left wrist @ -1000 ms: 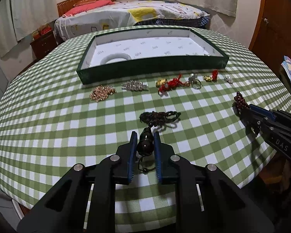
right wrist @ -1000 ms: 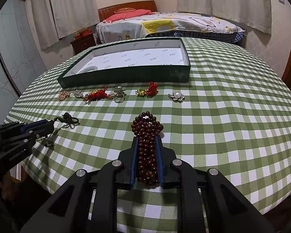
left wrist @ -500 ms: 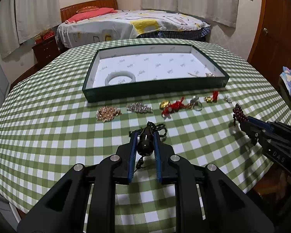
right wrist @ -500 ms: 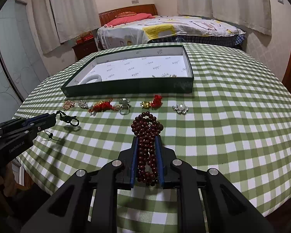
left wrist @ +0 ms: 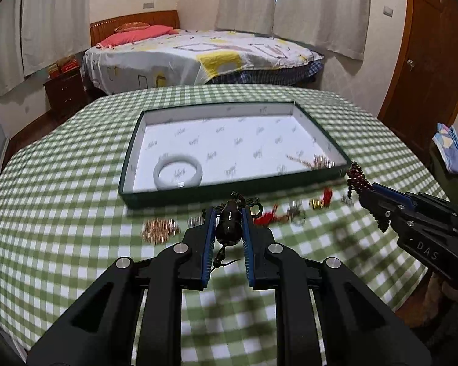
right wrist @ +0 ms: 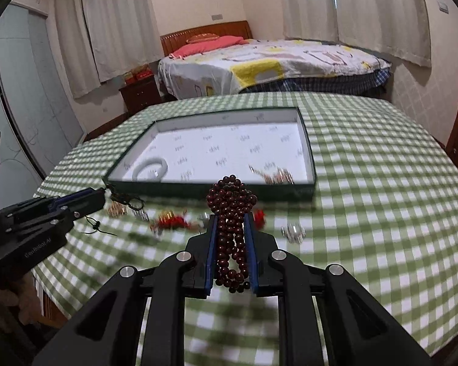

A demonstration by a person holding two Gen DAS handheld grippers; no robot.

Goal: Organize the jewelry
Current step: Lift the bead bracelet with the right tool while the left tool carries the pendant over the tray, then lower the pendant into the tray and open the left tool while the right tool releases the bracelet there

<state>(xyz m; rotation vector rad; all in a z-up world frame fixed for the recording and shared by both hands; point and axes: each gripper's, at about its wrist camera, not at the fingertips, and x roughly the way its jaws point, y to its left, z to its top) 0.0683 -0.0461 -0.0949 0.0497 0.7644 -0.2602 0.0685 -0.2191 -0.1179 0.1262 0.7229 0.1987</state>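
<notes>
My left gripper [left wrist: 227, 213] is shut on a dark gourd-shaped pendant [left wrist: 228, 227]; its dark cord hangs in the air just short of the tray's near wall. In the right wrist view, my right gripper [right wrist: 230, 218] is shut on a bunch of dark red beads [right wrist: 231, 201], also off the cloth. A dark green tray [left wrist: 174, 196] with a white lining lies ahead. Inside it are a white bangle [left wrist: 198, 174] at the near left and a gold chain [left wrist: 320, 162] at the near right. The right gripper [left wrist: 369, 189] shows at the right edge of the left wrist view.
Small pieces lie in a row on the green checked cloth before the tray: a rose-gold pile [left wrist: 158, 228], a red knotted charm [left wrist: 267, 216], a ring [left wrist: 296, 213] and a silver brooch [right wrist: 293, 231]. The round table's edge curves close on both sides. A bed stands behind.
Both grippers have risen and moved toward the tray. The pendant's cord has come off the cloth, and the red beads have lifted with the right gripper. Both grips stay the same.
</notes>
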